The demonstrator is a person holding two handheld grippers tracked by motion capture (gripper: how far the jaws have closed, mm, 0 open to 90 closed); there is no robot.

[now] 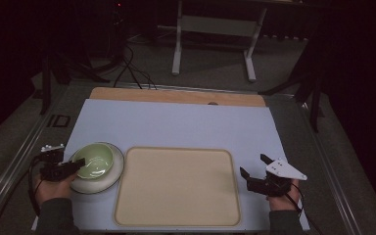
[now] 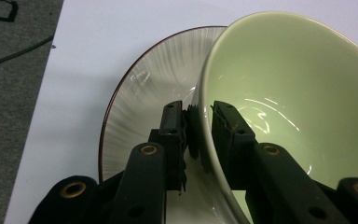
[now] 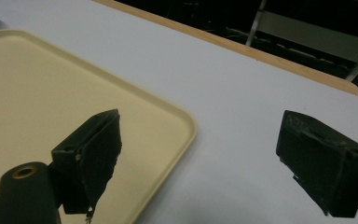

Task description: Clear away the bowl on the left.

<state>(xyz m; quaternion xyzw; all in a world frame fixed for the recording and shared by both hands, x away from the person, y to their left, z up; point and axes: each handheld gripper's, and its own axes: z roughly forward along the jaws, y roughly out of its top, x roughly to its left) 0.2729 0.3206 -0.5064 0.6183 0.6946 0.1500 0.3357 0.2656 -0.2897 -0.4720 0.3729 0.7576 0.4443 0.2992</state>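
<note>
Gripping the rim of the pale green glazed ceramic bowl (image 2: 298, 98), the left gripper (image 2: 200, 119) has one black jaw outside the wall and the other inside it, both pads pressed on the rim at the bowl's 7 o'clock edge in the left gripper view. No earlier picture bears on how the jaws got there. The bowl sits on a white ribbed ceramic plate with a dark rim (image 2: 140, 102), and appears tilted on it, its near wall lifted toward the jaws. In the high view the bowl (image 1: 94, 160) and plate (image 1: 112, 174) lie at 8 o'clock on the light blue table mat (image 1: 176, 122), just beside the left edge of the cream rectangular plastic tray (image 1: 176, 186); whether plate and tray touch cannot be told. The left gripper (image 1: 78, 164) reaches the bowl from its 9 o'clock side, held by the person's left hand (image 1: 53, 188).

The right gripper (image 1: 254, 166) hangs at 4 o'clock on the mat, just off the tray's right edge, its jaws standing wide apart with nothing between them. In the right gripper view one jaw lies over the tray's corner (image 3: 168, 121) and the other over bare mat (image 3: 233, 93). The right hand (image 1: 281, 198) holds it from below.
</note>
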